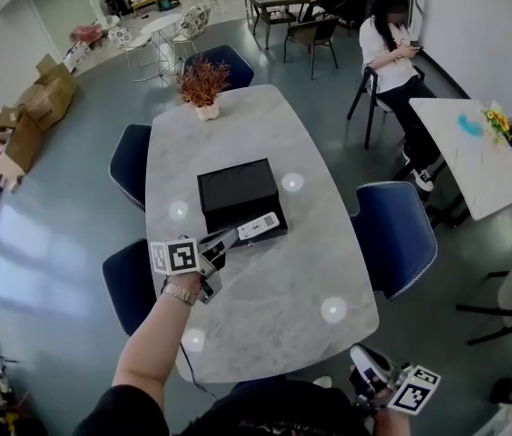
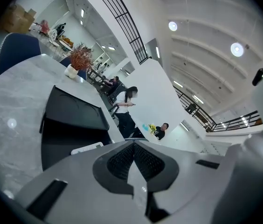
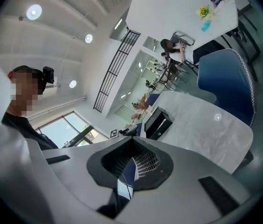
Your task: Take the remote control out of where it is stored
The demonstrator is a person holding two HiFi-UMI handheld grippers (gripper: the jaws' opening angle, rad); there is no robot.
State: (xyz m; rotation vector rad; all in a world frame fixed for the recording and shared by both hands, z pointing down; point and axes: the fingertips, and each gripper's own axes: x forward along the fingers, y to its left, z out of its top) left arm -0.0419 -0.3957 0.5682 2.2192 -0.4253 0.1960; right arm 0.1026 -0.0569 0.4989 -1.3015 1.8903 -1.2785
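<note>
Table: pale marble top [image 1: 265, 307] in an open office, blue chairs round it; a potted plant [image 1: 203, 84] stands at the far end
Storage: black box [image 1: 236, 191] mid-table; its lower tray looks drawn out toward the person
Remote control: white remote control [image 1: 258, 226] lies across that open tray at the box's near edge, bare from above
Left gripper: left gripper [image 1: 229, 237] has its jaws pressed together with nothing between them; its tips sit just beside the remote's left end, at the tray's front corner; whether they touch it I cannot tell
Right gripper: right gripper [image 1: 362, 361] has its jaws together and empty; it is held off the table's near right corner, well apart from the box
Risk, closed jaws: pressed forward as they are, the tips would likely shove the remote along the tray or off its edge; they need to part first
Risk, loose box: nothing steadies it, so a push could slide the whole box across the smooth marble
Risk, end grip: a slim remote pinched at one end may pivot and drop on lifting
</note>
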